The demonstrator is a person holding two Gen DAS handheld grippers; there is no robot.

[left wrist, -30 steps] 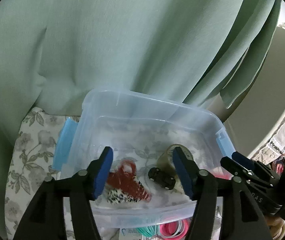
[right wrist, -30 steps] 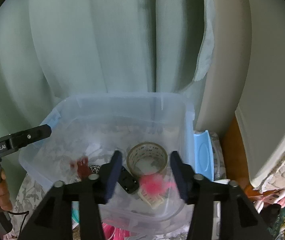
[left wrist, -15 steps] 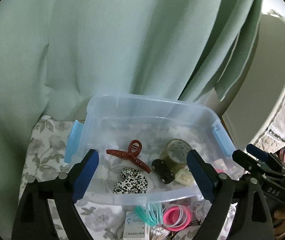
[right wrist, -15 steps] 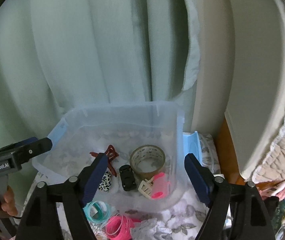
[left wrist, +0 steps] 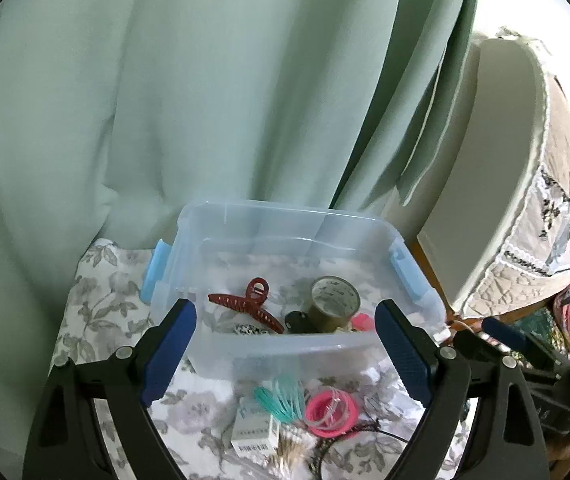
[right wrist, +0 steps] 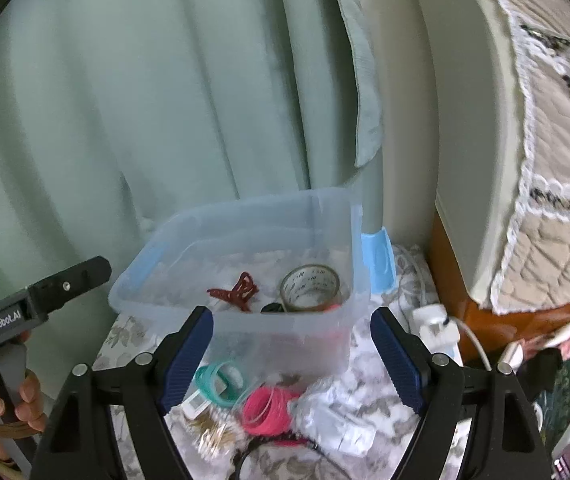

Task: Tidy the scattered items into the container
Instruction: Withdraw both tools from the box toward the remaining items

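A clear plastic bin [left wrist: 285,222] [right wrist: 245,216] with blue latches sits on a floral cloth. Inside lie a dark red hair claw [left wrist: 247,306] [right wrist: 235,292], a tape roll [left wrist: 335,300] [right wrist: 311,286], a small black item [left wrist: 295,322] and something pink [left wrist: 363,322]. In front of the bin lie teal hair ties [left wrist: 281,398] [right wrist: 217,384], pink hair ties [left wrist: 331,410] [right wrist: 265,406] and a small white box [left wrist: 253,430]. My left gripper [left wrist: 285,354] and right gripper [right wrist: 291,360] are both open, empty, and held back above the near items.
A green curtain [left wrist: 205,100] hangs right behind the bin. A bed with a quilted cover [right wrist: 545,220] stands to the right. A white plug and cable [right wrist: 433,322] lie right of the bin. A crumpled clear wrapper [right wrist: 333,412] and a black headband [left wrist: 365,436] lie near the ties.
Both grippers opened wide and pulled back and up from inside the bin. The red hair claw and the pink item now lie loose in the bin.
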